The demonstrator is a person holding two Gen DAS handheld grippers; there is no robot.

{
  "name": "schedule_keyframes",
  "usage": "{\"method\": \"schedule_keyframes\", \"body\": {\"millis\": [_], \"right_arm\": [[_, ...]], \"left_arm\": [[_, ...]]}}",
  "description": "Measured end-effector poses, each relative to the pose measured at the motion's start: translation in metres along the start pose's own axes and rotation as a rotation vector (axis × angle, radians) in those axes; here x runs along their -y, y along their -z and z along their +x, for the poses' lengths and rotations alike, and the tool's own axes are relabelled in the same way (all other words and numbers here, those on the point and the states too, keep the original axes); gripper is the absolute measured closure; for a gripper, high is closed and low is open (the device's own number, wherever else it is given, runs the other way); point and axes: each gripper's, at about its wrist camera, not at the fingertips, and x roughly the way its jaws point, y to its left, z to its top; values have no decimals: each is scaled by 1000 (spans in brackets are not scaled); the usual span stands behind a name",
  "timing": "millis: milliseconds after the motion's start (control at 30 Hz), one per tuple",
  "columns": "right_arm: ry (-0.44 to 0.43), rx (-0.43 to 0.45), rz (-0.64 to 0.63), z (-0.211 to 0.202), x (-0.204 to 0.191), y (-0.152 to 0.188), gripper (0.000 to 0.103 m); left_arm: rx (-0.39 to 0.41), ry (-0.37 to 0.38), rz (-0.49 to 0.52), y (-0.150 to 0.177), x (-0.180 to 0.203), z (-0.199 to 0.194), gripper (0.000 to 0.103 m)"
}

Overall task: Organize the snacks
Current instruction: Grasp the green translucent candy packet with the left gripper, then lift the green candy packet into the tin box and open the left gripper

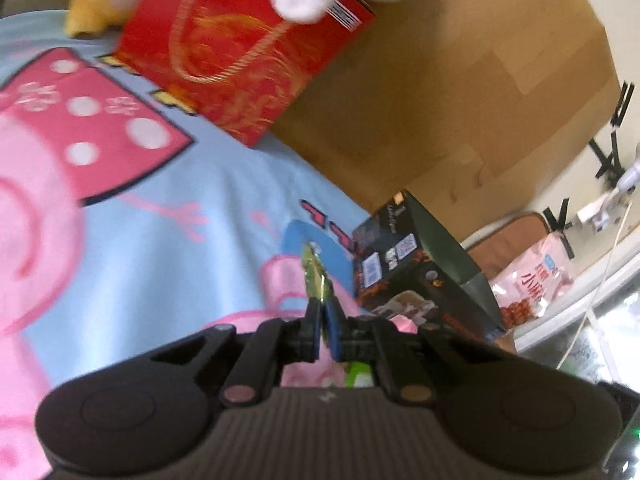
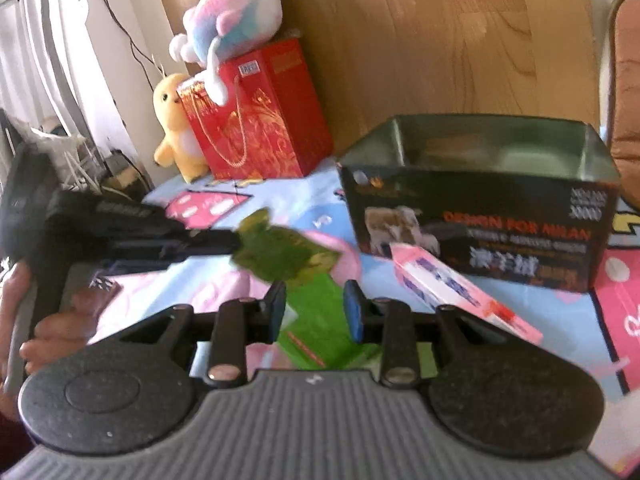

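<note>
Left gripper [image 1: 323, 322] is clamped on a small green-yellow foil snack packet [image 1: 316, 276], pinched edge-on btwn its blue-padded fingers; in the right wrist view the same packet [image 2: 286, 254] hangs off the left gripper [image 2: 236, 246], raised above the surface and just ahead-left of the right gripper [image 2: 314, 308]. Right gripper's jaws stand apart w/ nothing held; directly under and btwn them lies a flat bright-green packet [image 2: 316, 320] on the light-blue cartoon-pig print cloth [image 2: 304, 200], and just to its right lies a long pink-and-white snack box [image 2: 460, 292], tilted, w/ its far end against the front of an open-top dark cardboard box w/ orange lettering [image 2: 476, 204]. That dark box sits ahead-right of the right gripper; inside looks empty as far as can be seen, though blurred. From the left gripper, the same dark box [image 1: 420, 268] is just ahead-right of the held packet. Beyond it on the right, a pink-and-white snack bag [image 1: 532, 280] lies off the cloth [image 1: 208, 200]. Farther ahead-left of both grippers stands a red gift bag w/ gold pattern and cord handles [image 2: 260, 120], w/ a pink-blue-white plush toy [image 2: 236, 12] on top and a yellow plush toy [image 2: 176, 128] beside it on its left. A brown wooden board [image 2: 440, 40] rises behind everything. A bare hand [image 2: 52, 328] shows at the left edge of the right wrist view.
</note>
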Motion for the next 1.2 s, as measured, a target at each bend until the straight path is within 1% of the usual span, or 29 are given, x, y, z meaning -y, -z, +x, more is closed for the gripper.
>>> {"method": "schedule_keyframes", "body": {"millis": [67,133,167,200,267,333,400,467,500,533,567,600,633,667,700,767,867,900,967,1033,1100,1133,1167,1200], "right_arm": [[-56,-14,-39,4,-14,-1,63],[-105,-46,-123,13,-35,3,56],[-116,-73,-175,20,-46,7,56],[-115,-103,-225,29,-56,10,56],[-83,-167,-328,48,-72,16,48],[-53,-208,-371,65,-76,18,47],[-63,-243,-318,77,-69,12,47],[-95,-253,-261,81,-63,5,43],[-106,-255,-242,83,-61,2,43],[-118,-255,-226,84,-59,1,43],[-131,-253,-207,85,-57,0,42],[-139,-250,-190,87,-57,0,42],[-145,-248,-181,88,-56,0,42],[-144,-246,-180,88,-57,0,41],[-141,-245,-186,88,-59,1,41],[-136,-241,-198,85,-61,4,41],[-126,-223,-188,85,-60,5,46],[-120,-219,-184,86,-59,5,47],[-116,-212,-184,85,-58,6,47],[-150,-201,-159,80,-53,6,47],[-193,-191,-119,74,-46,4,43],[-208,-181,-96,70,-41,4,38],[-223,-173,-72,68,-38,4,35],[-251,-167,-35,65,-32,5,34]], "left_arm": [[10,-31,-4,7,-10,-15,99],[12,-85,-7,16,-18,-24,99],[11,-112,-9,20,-22,-28,99],[8,-135,-12,23,-27,-30,98],[0,-161,-22,27,-35,-32,98],[-9,-166,-25,29,-37,-33,97],[-9,-148,-24,28,-35,-33,85],[0,-95,-30,25,-34,-33,49],[6,-74,-36,23,-34,-31,47],[5,-61,-38,21,-33,-27,49],[1,-55,-41,21,-32,-23,55],[-6,-48,-50,21,-34,-18,62],[-11,-50,-63,21,-36,-13,82],[-15,-54,-75,21,-39,-10,85],[-12,-38,-92,22,-43,-10,86],[-11,-31,-99,23,-44,-11,87],[-12,-55,-81,25,-39,-13,88],[-19,-42,-84,25,-38,-15,90],[-17,10,-95,26,-37,-23,93],[-9,46,-108,24,-38,-31,93],[10,76,-108,21,-38,-40,93],[21,90,-103,20,-37,-46,93],[27,109,-96,18,-35,-51,93],[32,129,-89,17,-32,-56,93]]}}
